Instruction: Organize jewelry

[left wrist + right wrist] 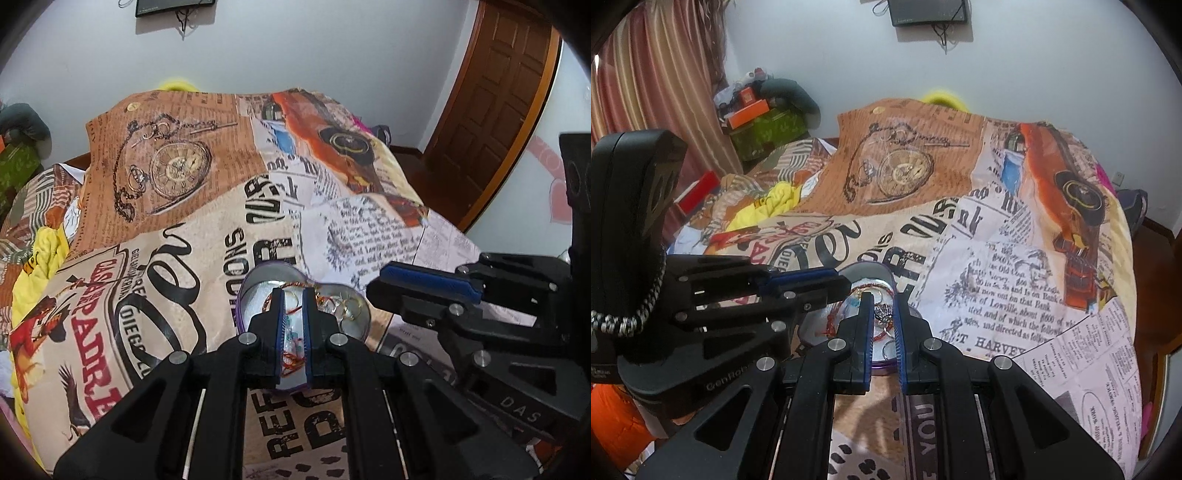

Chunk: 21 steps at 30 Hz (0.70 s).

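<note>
**Both grippers over the jewelry tin**

The heart-shaped tin [255,280] sits on the printed bedspread [184,229], tangled jewelry [884,312] inside. Left gripper [292,295] and right gripper [882,301] hang over it, jaws narrow, gripping nothing. Only the right view shows the striped curtain [657,74].

Black left gripper [291,295] and right gripper [882,299], blue pads, silver screws.

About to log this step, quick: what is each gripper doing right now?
Left gripper: closed, holding nothing visible, over the jewelry tin.
Right gripper: closed, holding nothing visible.
</note>
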Tool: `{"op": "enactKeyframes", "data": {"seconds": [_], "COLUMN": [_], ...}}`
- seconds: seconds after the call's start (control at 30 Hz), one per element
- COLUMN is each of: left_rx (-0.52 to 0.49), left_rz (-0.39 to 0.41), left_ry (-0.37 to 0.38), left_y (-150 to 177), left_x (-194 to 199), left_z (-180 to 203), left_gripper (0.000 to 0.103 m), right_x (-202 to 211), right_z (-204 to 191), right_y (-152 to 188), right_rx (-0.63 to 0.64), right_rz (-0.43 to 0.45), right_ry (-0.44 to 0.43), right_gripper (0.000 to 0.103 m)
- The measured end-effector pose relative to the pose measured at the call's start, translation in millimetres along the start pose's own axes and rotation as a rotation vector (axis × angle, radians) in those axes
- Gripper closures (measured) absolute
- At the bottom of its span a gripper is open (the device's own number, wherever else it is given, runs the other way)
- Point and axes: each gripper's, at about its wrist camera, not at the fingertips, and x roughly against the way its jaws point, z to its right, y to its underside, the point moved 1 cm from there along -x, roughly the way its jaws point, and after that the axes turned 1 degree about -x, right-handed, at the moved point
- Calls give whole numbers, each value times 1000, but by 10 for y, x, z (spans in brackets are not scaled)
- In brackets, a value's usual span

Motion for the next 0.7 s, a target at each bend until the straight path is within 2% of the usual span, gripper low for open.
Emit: {"op": "enactKeyframes", "data": {"seconds": [0.13, 0.2, 0.27, 0.53, 0.7], "left_rx": [3, 7, 12, 40, 53], "left_rz": [-7, -2, 7, 26, 39], "left_ry": [-8, -19, -37, -69, -78], "left_y": [28, 35, 47, 88, 101], "left_x": [29, 64, 110, 265, 334], "left_z": [-47, -83, -128, -299, -345], "left_gripper": [94, 87, 84, 83, 75], "right_x": [-68, -96, -126, -172, -170], "right_z": [-25, -53, -81, -169, -173], "right_y": [7, 10, 10, 10, -8], "right_rx": [7, 14, 23, 39, 37], "right_rz": [-18, -26, -35, -42, -52], "right_ry": [-7, -11, -14, -10, 8], "right_gripper": [94, 94, 94, 94, 93]}}
